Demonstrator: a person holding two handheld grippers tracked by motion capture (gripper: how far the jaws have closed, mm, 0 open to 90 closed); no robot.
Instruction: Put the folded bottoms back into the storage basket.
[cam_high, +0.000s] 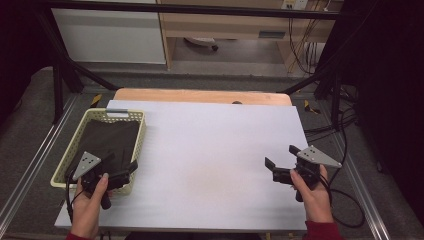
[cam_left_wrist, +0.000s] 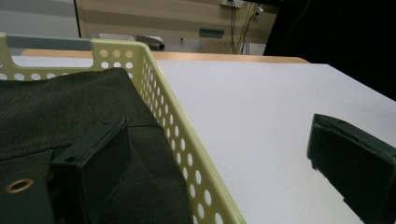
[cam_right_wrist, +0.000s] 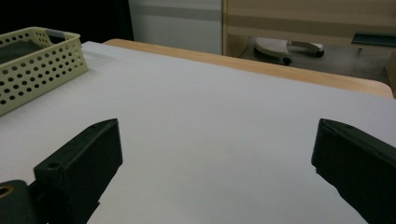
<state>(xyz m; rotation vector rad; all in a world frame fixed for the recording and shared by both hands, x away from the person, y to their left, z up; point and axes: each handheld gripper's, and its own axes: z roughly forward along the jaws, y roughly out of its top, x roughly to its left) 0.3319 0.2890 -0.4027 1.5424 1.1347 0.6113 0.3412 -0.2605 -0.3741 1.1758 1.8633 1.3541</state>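
Note:
A pale yellow perforated basket (cam_high: 141, 131) stands at the table's left edge with a dark folded cloth (cam_high: 106, 139) inside it. My left gripper (cam_high: 122, 162) hovers at the basket's near right corner, open. In the left gripper view, one jaw hangs over the dark cloth (cam_left_wrist: 70, 102) and the other over the table, so my left gripper (cam_left_wrist: 219, 128) straddles the basket wall (cam_left_wrist: 173, 121). My right gripper (cam_high: 280, 155) is held low over the right side of the white table, open, with nothing between its fingers. From my right gripper (cam_right_wrist: 217, 135) the basket (cam_right_wrist: 42, 65) lies far off to the left.
A white sheet (cam_high: 210, 150) covers the table, and a strip of wood (cam_high: 200, 95) shows along its far edge. Dark metal frame bars (cam_high: 60, 55) rise at both sides. Black cables (cam_high: 345, 200) trail off the right edge. Cabinets stand beyond the table.

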